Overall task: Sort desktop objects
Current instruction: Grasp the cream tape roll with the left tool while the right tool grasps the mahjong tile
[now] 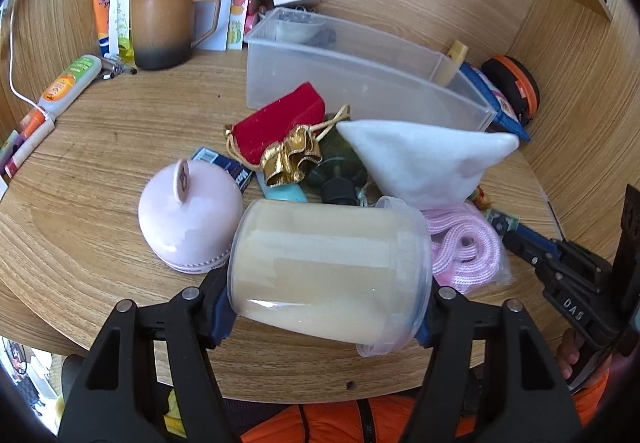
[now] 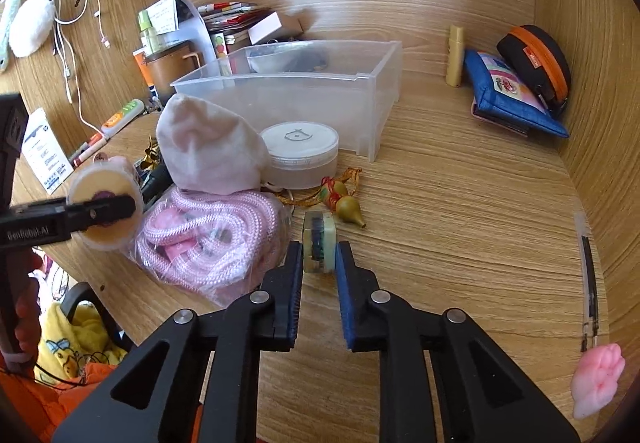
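Note:
My left gripper (image 1: 328,313) is shut on a clear plastic jar (image 1: 328,267) with pale beige contents, held on its side above the desk's front edge; it also shows in the right wrist view (image 2: 105,203). My right gripper (image 2: 319,257) is shut on a small pale green block (image 2: 319,243) with a dark inner part, near the desk surface. A clear plastic bin (image 2: 320,95) stands behind the pile, also in the left wrist view (image 1: 360,83). A white cloth pouch (image 2: 208,147), a pink rope bundle (image 2: 208,239) and a round white container (image 2: 302,155) lie between.
A pink dome-shaped item (image 1: 188,219), red velvet pouch (image 1: 280,123) and brown mug (image 1: 164,27) lie left. A small gourd charm (image 2: 344,203) lies ahead of my right gripper. A blue pouch (image 2: 512,95), orange-black case (image 2: 536,59) and pink paw toy (image 2: 596,379) are right.

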Demonstrator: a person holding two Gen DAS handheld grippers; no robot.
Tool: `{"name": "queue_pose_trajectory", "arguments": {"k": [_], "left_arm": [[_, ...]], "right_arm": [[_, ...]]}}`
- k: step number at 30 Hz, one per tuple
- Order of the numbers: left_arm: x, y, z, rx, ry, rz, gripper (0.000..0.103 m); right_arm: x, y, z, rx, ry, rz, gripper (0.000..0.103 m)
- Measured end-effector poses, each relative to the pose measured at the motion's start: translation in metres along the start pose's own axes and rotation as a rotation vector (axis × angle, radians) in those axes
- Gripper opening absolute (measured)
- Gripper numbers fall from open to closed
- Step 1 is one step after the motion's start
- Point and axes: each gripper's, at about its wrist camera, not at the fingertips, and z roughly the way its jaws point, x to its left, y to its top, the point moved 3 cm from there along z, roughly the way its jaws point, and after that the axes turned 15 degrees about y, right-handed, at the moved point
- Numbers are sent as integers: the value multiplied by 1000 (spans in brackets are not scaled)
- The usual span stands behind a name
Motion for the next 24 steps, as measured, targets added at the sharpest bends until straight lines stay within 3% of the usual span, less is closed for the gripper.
{"name": "queue_pose_trajectory", "arguments": {"k": [24], "left_arm": [[-8, 38, -22, -118, 10, 49, 66]], "right_arm": [[2, 9, 26, 73, 6, -43, 15]]}}
